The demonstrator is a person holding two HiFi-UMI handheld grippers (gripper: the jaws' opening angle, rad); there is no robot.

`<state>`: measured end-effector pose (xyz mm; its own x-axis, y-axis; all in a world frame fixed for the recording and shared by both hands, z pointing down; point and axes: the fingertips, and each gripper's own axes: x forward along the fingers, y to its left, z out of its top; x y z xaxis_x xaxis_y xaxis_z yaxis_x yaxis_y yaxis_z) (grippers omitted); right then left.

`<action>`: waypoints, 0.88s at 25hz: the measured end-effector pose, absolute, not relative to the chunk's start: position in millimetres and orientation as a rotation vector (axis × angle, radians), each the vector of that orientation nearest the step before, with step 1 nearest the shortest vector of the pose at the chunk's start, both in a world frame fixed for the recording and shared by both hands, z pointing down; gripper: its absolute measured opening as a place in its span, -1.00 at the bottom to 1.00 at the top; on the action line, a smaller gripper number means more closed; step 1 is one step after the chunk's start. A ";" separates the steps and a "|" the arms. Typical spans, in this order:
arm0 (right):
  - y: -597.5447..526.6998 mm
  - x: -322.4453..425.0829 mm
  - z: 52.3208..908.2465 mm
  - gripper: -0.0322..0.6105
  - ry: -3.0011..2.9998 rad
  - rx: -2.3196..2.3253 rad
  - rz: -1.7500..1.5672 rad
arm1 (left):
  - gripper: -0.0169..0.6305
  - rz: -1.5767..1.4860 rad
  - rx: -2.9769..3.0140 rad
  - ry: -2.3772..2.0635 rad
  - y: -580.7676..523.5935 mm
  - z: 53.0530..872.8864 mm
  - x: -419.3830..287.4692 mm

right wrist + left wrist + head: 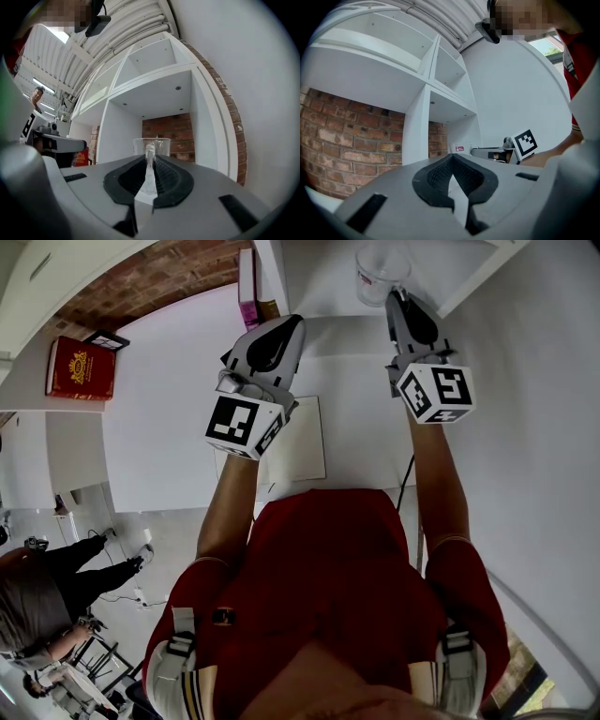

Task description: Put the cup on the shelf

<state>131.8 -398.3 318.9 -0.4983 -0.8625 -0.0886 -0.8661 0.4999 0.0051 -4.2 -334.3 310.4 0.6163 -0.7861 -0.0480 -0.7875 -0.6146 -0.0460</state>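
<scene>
The right gripper [149,161] has its jaws pinched on the thin handle of a clear cup [161,145]. The cup stands upright before an open white shelf [154,93] compartment backed by brick wall [176,129].

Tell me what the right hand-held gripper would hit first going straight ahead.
The right hand-held gripper holds the cup by its handle. Past it the shelf compartment looks free up to the brick back wall, though depth is unclear.

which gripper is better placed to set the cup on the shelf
Right. The right gripper is shut on the clear cup by its handle, facing an open shelf compartment. The left gripper is closed on nothing, off to the side.
</scene>
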 end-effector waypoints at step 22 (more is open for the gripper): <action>-398.0 133.6 321.4 -0.58 2.677 -1.569 0.079 | -0.93 0.035 -2.777 1.330 -326.0 311.1 -4.7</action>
<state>133.6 -398.0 321.4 -0.4884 -0.8707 -0.0578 -0.8726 0.4878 0.0251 -4.7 -326.0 311.1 0.6268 -0.7777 -0.0474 -0.7792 -0.6251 -0.0465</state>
